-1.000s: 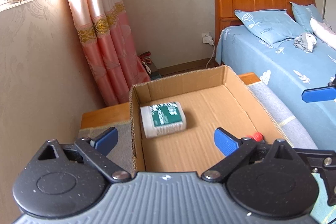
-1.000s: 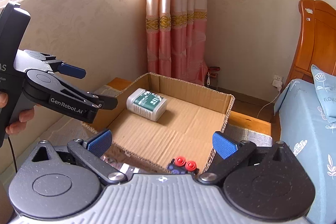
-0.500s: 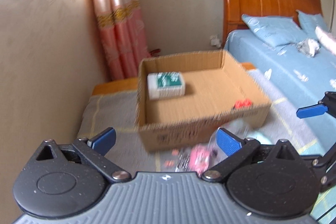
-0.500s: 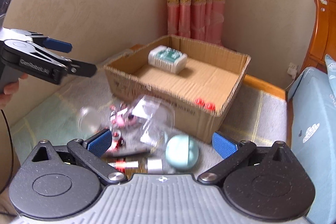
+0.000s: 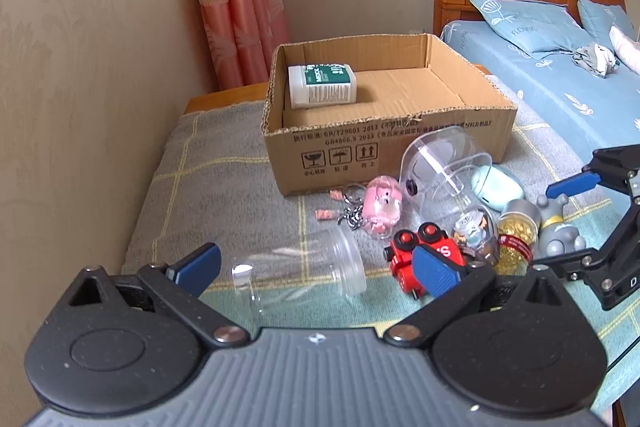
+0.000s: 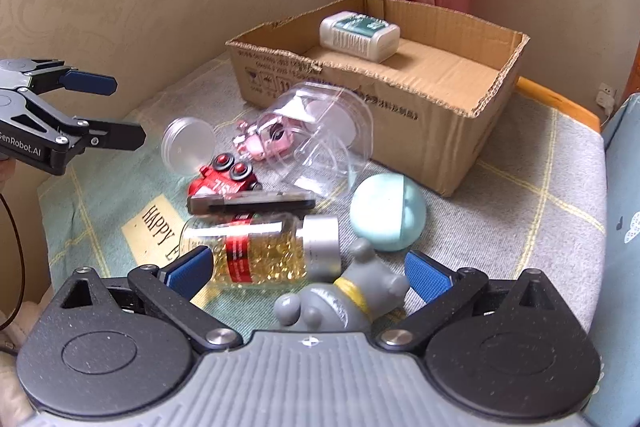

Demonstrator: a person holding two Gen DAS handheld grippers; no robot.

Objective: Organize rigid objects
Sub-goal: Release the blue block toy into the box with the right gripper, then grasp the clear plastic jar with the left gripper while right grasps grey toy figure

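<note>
Both jaws spread wide, empty: left gripper (image 5: pixel 314 269) over clear jar (image 5: pixel 304 269) lying sideways, mouth rightward; right gripper (image 6: pixel 308 273) over toppled gold-bead bottle (image 6: pixel 260 253), cap rightward.

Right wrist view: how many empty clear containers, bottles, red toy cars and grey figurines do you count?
Empty clear containers: 2 (jar, tub)
Bottles: 2 (white bottle, gold-bead bottle)
Red toy cars: 1
Grey figurines: 1
Total: 6

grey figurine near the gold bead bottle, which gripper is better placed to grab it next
Right. The grey figurine lies between the open right gripper's fingers, while the left gripper is open over the clear jar, with the red toy car between it and the figurine.
</note>
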